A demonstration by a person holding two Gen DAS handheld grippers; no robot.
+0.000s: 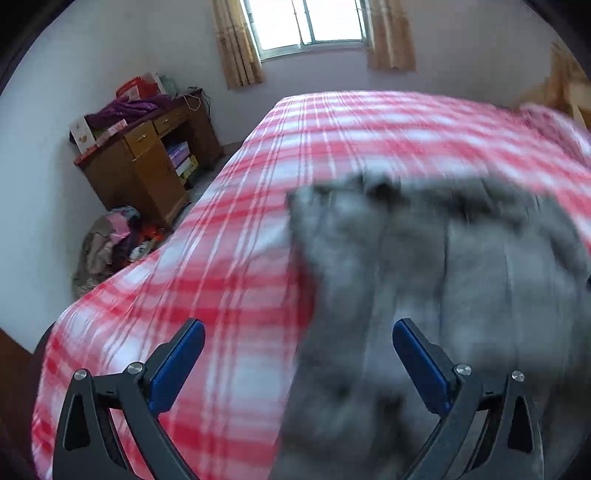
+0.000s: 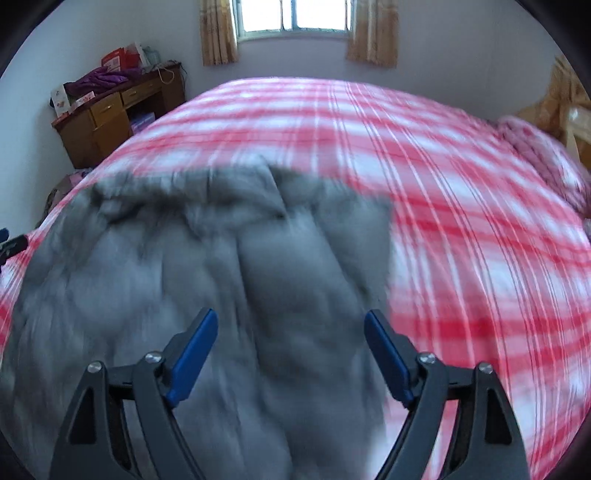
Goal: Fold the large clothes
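Grey garment [image 2: 207,280] — a large, thick piece of clothing — lies spread on the bed [image 2: 461,229], which is covered in a red-and-white checked sheet; both views are blurred, so its seams and folds are hard to read. In the right wrist view the right tongs [image 2: 290,321] hang over the garment with the blue pads [image 2: 194,354] set wide apart, gripping nothing. In the left wrist view the left tongs [image 1: 298,330] stand just as wide, also empty, straddling the garment's left edge [image 1: 424,280] — one pad over the checked sheet, the other over grey cloth. Past the bed a wooden cabinet [image 1: 147,162] stands against the wall with a purple bundle [image 1: 122,109] on top, and a curtained window [image 1: 310,26] sits in the far wall.
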